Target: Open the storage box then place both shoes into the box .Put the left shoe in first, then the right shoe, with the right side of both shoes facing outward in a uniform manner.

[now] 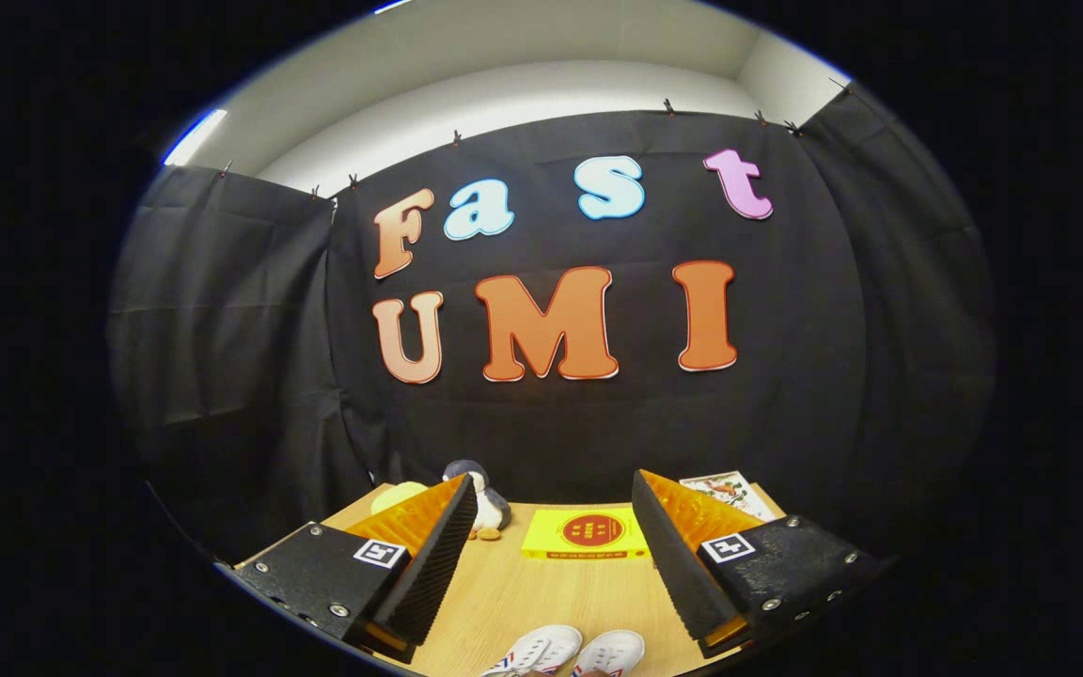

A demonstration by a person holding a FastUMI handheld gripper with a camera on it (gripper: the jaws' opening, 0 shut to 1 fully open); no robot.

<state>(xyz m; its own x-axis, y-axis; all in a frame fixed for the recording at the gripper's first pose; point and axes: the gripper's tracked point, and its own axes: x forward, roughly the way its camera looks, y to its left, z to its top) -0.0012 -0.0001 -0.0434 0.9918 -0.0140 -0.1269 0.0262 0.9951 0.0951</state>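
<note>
2 shoes [565,651] side by side between open jaws, toes pointing ahead.

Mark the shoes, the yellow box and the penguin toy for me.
shoes [568,651], gripper view, toes, between the open fingers
yellow box [587,535], gripper view, its top, beyond the fingers
penguin toy [485,503], gripper view, its body, behind one finger's tip

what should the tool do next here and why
Probably tip the tool downward to look for the storage box. Its fingers are spread open and empty above the wooden table. The two white shoes lie just below and between the fingers, while a yellow box and a plush penguin sit beyond them. The box has to be opened before either shoe goes in.
</note>
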